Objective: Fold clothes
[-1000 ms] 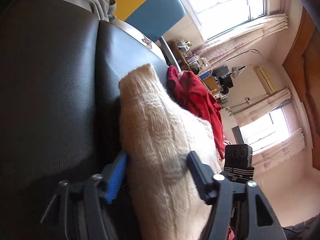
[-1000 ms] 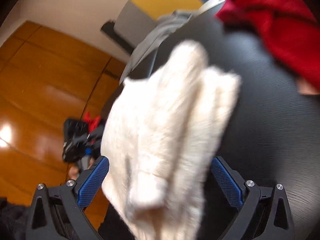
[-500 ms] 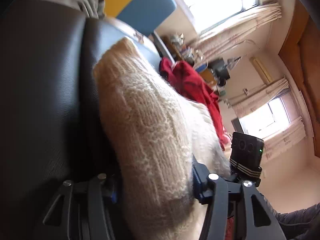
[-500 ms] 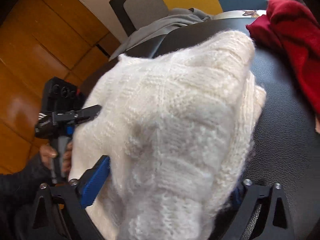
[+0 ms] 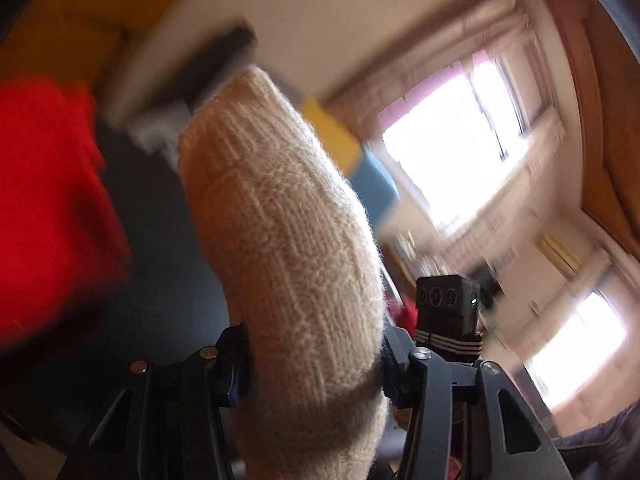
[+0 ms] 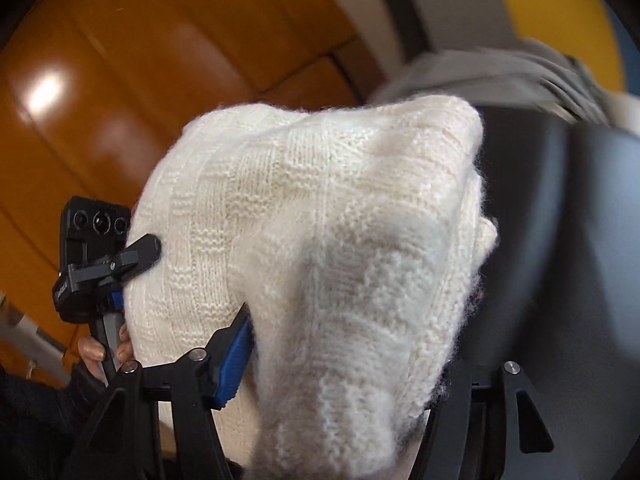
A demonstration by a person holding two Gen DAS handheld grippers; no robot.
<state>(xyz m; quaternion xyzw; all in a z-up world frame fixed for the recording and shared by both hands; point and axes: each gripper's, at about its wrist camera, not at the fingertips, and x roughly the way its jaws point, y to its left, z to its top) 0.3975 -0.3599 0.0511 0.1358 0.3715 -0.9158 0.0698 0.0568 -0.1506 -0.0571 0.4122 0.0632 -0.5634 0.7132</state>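
Left wrist view: the left gripper [image 5: 316,364] pinches the cream sweater [image 5: 280,240], which runs lengthwise away from its jaws over the black couch [image 5: 160,240].

Right wrist view: the right gripper [image 6: 344,356], jaws just closing, pinches another fold; both hands equally close.

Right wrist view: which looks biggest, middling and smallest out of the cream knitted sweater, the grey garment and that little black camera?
As they look in this view:
1. cream knitted sweater, by far the largest, though it is closest to the lens
2. grey garment, a blurred strip behind
3. black camera, smallest, at the left edge
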